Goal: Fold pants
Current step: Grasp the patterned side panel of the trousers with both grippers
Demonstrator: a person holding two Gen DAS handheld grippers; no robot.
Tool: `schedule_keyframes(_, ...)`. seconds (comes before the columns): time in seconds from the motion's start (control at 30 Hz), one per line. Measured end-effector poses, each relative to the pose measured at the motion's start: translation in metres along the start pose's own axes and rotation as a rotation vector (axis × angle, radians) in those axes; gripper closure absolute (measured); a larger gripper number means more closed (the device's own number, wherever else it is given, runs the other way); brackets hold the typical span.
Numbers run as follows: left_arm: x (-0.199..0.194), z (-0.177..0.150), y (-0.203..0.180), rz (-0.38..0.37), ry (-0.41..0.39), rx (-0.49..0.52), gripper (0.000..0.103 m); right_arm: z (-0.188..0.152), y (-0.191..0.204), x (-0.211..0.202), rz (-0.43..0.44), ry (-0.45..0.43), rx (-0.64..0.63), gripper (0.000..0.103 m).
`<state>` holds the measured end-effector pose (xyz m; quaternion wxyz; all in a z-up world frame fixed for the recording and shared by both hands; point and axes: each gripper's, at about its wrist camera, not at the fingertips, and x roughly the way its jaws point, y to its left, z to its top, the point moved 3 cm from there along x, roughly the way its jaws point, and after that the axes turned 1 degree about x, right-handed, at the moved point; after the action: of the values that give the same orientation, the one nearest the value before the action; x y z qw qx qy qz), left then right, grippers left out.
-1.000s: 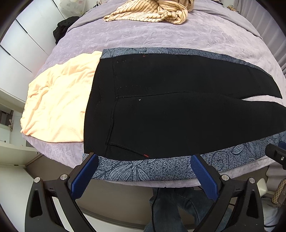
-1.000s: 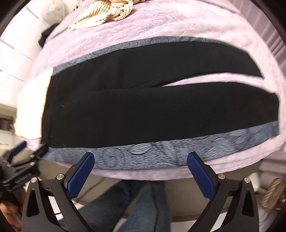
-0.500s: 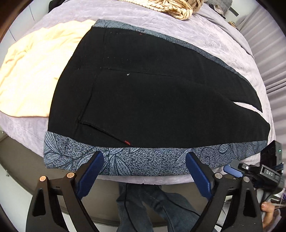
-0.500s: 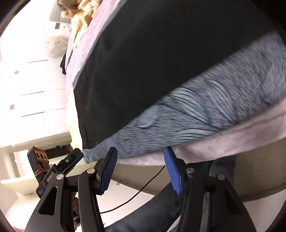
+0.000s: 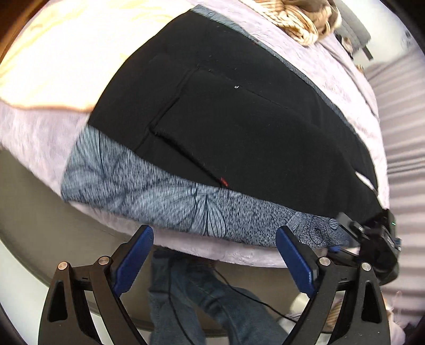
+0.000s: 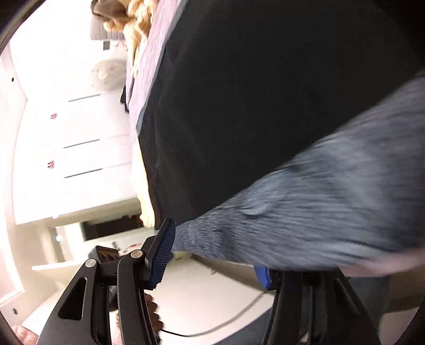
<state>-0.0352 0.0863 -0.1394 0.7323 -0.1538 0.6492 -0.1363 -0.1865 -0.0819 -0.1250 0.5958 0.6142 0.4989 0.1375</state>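
Left wrist view shows one pair of black pants (image 5: 239, 111) spread flat on one grey leaf-patterned cloth (image 5: 159, 196), which lies on a lavender-covered bed (image 5: 34, 138). One pale yellow garment (image 5: 66, 53) sits just beside the waistband, and one striped tan garment (image 5: 300, 16) is bunched at the bed's far side. The pants are dark and smooth, with a seam line, a small red mark near the front edge, and two legs running off to the right. The left hand-held gripper (image 5: 215, 260) hangs wide apart with nothing between its blue pads, near the bed's edge. The right hand-held gripper (image 6: 212, 254) stands narrower, jaws having just been closing, straddling the patterned cloth's edge; contact cannot be told. White cabinets (image 6: 66, 132) line the room.
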Motion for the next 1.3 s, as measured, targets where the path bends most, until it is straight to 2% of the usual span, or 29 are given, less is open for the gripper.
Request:
schedule_keyframes(0.07,0.003,-0.005,0.002,-0.046,0.018,-0.049,0.009,0.003,0.018,0.018,0.023,0.027,-0.025,0.044)
schedule_keyframes(0.17,0.006,-0.005,0.000,-0.134,0.021,-0.101,0.009,0.005,0.043,0.023,0.082,0.030,-0.036,0.044)
schedule_keyframes(0.27,0.005,0.008,-0.007,-0.211,-0.013,-0.153,0.009,0.006,0.063,0.024,0.101,0.031,-0.072,0.044)
schedule_keyframes(0.37,0.004,0.030,0.004,-0.207,-0.061,-0.215,0.009,0.007,0.069,0.027,0.065,0.053,-0.098,0.044)
schedule_keyframes(0.5,0.011,0.043,0.031,-0.127,-0.049,-0.268,0.009,0.010,0.060,0.032,0.028,0.047,-0.065,0.044)
schedule_keyframes(0.53,0.011,0.043,0.036,-0.092,-0.052,-0.266,0.019,0.008,0.051,0.031,0.022,0.033,-0.050,0.044)
schedule_keyframes(0.57,0.010,0.046,0.037,-0.068,-0.048,-0.263,0.038,0.007,0.043,0.021,0.009,0.000,-0.027,0.044)
schedule_keyframes(0.6,0.011,0.048,0.041,-0.050,-0.027,-0.261,0.045,0.008,0.037,0.013,-0.001,-0.036,-0.007,0.044)
schedule_keyframes(0.63,0.017,0.043,0.042,-0.043,-0.019,-0.262,0.061,0.009,0.031,0.005,-0.003,-0.069,0.020,0.044)
schedule_keyframes(0.67,0.017,0.043,0.044,-0.031,-0.014,-0.259,0.075,0.010,0.019,-0.007,0.012,-0.114,0.078,0.050)
schedule_keyframes(0.7,0.013,0.043,0.046,-0.013,-0.009,-0.245,0.077,0.014,0.007,-0.015,0.026,-0.138,0.122,0.058)
schedule_keyframes(0.73,0.011,0.042,0.045,-0.013,-0.010,-0.242,0.077,0.015,-0.001,-0.021,0.036,-0.160,0.171,0.081)
schedule_keyframes(0.77,0.009,0.042,0.045,-0.008,-0.013,-0.237,0.077,0.016,-0.009,-0.029,0.044,-0.184,0.208,0.095)
schedule_keyframes(0.83,0.002,0.042,0.041,0.023,-0.023,-0.210,0.079,0.017,-0.008,-0.041,0.046,-0.218,0.210,0.097)
schedule_keyframes(0.93,-0.018,0.044,0.025,0.052,-0.066,-0.183,0.079,0.029,0.019,-0.067,0.036,-0.254,0.121,0.098)
schedule_keyframes(1.0,-0.030,0.054,0.016,0.048,-0.100,-0.172,0.079,0.048,0.044,-0.079,0.035,-0.256,0.054,0.098)
schedule_keyframes(1.07,-0.038,0.065,0.008,0.050,-0.116,-0.144,0.079,0.062,0.047,-0.086,0.024,-0.218,0.048,0.098)
schedule_keyframes(1.13,-0.039,0.066,0.007,0.060,-0.110,-0.134,0.079,0.059,0.040,-0.089,0.033,-0.147,0.065,0.095)
schedule_keyframes(1.2,-0.028,0.062,0.010,0.086,-0.080,-0.133,0.079,0.032,0.034,-0.079,-0.026,-0.062,0.073,0.063)
schedule_keyframes(1.23,-0.020,0.064,0.010,0.092,-0.062,-0.134,0.079,0.022,0.024,-0.083,-0.049,-0.049,0.076,0.026)
schedule_keyframes(1.27,-0.012,0.060,0.014,0.099,-0.038,-0.127,0.079,0.015,0.016,-0.076,-0.066,-0.041,0.094,0.018)
schedule_keyframes(1.3,-0.007,0.058,0.018,0.108,-0.020,-0.124,0.079,0.011,0.009,-0.070,-0.065,-0.039,0.122,0.019)
